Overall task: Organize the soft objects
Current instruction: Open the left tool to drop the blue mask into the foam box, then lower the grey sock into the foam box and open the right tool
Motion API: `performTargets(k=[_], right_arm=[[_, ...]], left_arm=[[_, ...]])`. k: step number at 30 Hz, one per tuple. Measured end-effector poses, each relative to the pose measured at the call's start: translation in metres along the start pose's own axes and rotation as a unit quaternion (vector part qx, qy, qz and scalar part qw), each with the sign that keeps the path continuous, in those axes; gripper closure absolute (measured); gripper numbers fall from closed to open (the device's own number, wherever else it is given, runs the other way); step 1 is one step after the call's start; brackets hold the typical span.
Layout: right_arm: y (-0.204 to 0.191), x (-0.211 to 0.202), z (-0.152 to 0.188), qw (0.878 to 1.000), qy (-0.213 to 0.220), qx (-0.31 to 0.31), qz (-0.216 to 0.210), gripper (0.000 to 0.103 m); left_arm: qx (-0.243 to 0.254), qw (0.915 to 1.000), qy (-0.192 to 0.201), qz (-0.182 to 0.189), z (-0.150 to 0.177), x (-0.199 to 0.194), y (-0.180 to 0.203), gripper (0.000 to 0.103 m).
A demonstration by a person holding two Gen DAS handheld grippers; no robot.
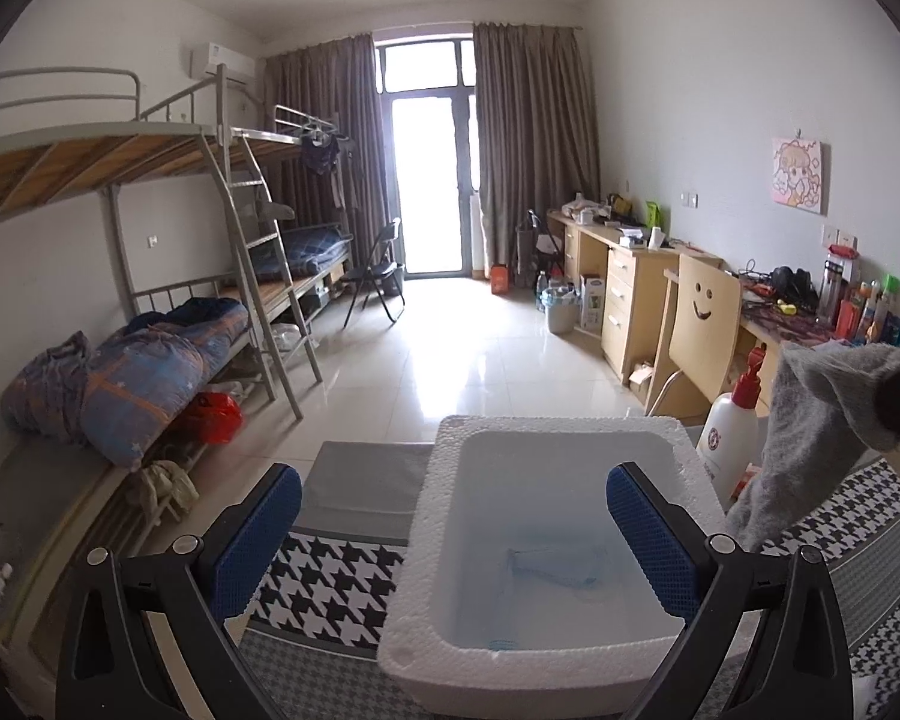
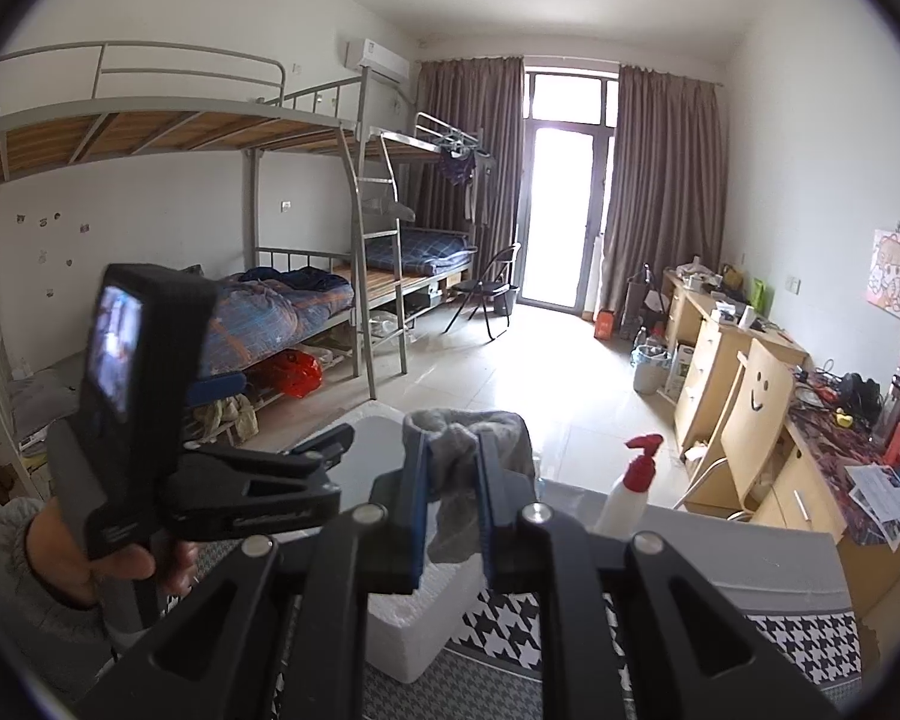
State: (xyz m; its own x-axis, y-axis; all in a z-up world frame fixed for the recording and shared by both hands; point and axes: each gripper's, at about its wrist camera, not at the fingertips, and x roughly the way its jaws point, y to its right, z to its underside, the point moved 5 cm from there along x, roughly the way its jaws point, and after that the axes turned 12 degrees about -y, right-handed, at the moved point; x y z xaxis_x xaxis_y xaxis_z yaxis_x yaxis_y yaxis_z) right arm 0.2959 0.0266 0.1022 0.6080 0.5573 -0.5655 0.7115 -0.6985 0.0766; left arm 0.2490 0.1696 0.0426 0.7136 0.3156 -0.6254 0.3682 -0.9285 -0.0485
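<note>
A white foam box (image 1: 426,552) sits on a houndstooth-patterned cloth (image 1: 330,582). A pale blue cloth (image 1: 555,567) lies on the box floor. My left gripper (image 1: 453,531) is open and empty, held just above the box's near side. My right gripper (image 2: 453,474) is shut on a grey sock (image 2: 459,438), which hangs from the pads above the box (image 2: 414,618). In the left wrist view the same sock (image 1: 810,420) dangles at the right, beside the box. The left gripper's body (image 2: 150,420) shows at the left of the right wrist view.
A white spray bottle with a red pump (image 1: 732,432) stands right of the box; it also shows in the right wrist view (image 2: 630,492). A smiley-face chair (image 1: 699,324) and cluttered desks (image 1: 630,252) line the right wall. Bunk beds (image 1: 150,324) line the left wall.
</note>
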Motion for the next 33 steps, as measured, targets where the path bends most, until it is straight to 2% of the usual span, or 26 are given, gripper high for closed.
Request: performTargets(k=[12, 27, 33], right_arm=[[-0.01, 0.016, -0.013, 1.0, -0.011, -0.004, -0.005, 0.086], [-0.029, 0.04, -0.023, 0.999, -0.03, -0.016, -0.031, 0.085], [-0.034, 0.037, -0.029, 0.999, -0.024, -0.023, -0.035, 0.085]], left_arm=[[-0.025, 0.9996, 0.002, -0.011, 0.018, -0.004, -0.019, 0.001], [-0.04, 0.9989, 0.006, -0.024, 0.036, -0.01, -0.037, 0.001], [-0.042, 0.9986, 0.011, -0.028, 0.039, -0.016, -0.041, 0.001]])
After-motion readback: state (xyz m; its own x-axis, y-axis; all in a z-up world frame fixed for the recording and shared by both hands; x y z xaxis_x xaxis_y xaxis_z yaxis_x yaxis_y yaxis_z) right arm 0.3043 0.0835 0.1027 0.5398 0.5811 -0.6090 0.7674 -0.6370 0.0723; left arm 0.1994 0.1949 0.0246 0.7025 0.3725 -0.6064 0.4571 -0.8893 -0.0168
